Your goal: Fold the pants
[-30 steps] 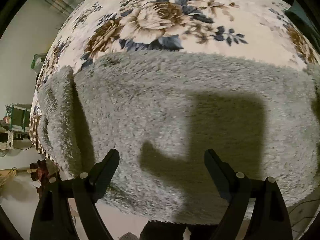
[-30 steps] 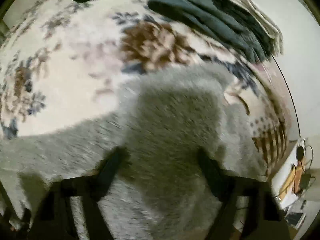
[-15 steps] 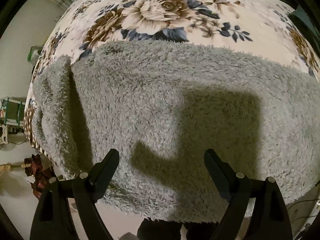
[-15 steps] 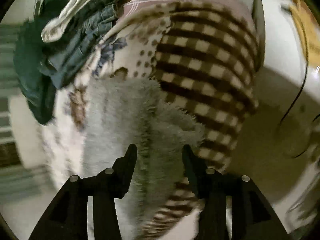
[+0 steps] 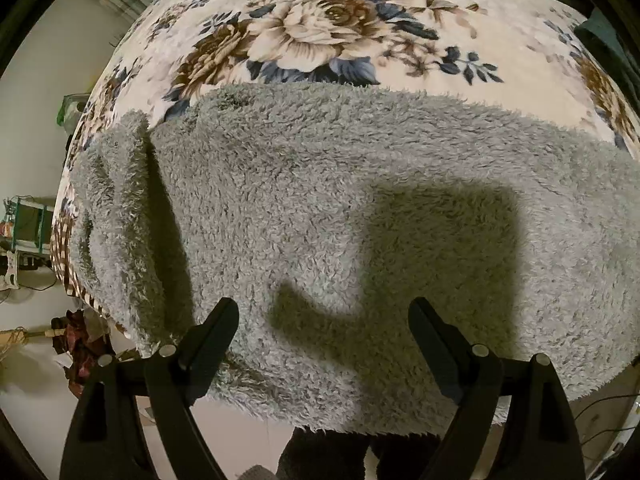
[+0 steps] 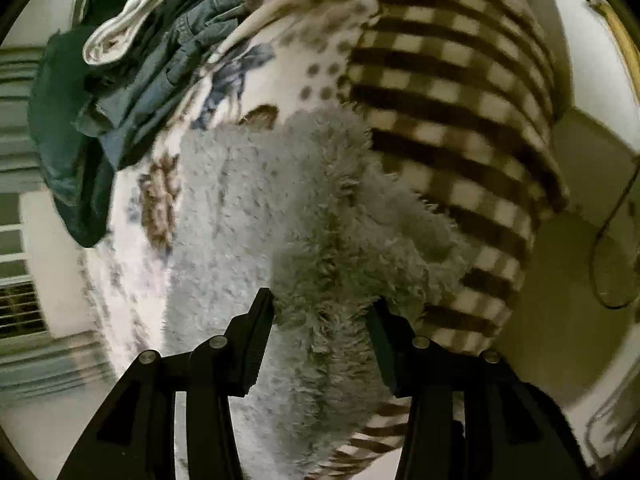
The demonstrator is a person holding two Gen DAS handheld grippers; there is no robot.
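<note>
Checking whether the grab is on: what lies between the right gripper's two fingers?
In the right wrist view, a bunched end of the fuzzy grey pants fills the gap between the right gripper fingers, which are partly closed around it over the floral blanket.

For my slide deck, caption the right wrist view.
Right tongs straddle a bunched end of the fluffy grey pants at the bed's edge.

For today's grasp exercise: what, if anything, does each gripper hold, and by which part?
The left gripper is open above the grey fleece pants, holding nothing. The right gripper straddles a bunched end of them, jaws not closed.
</note>
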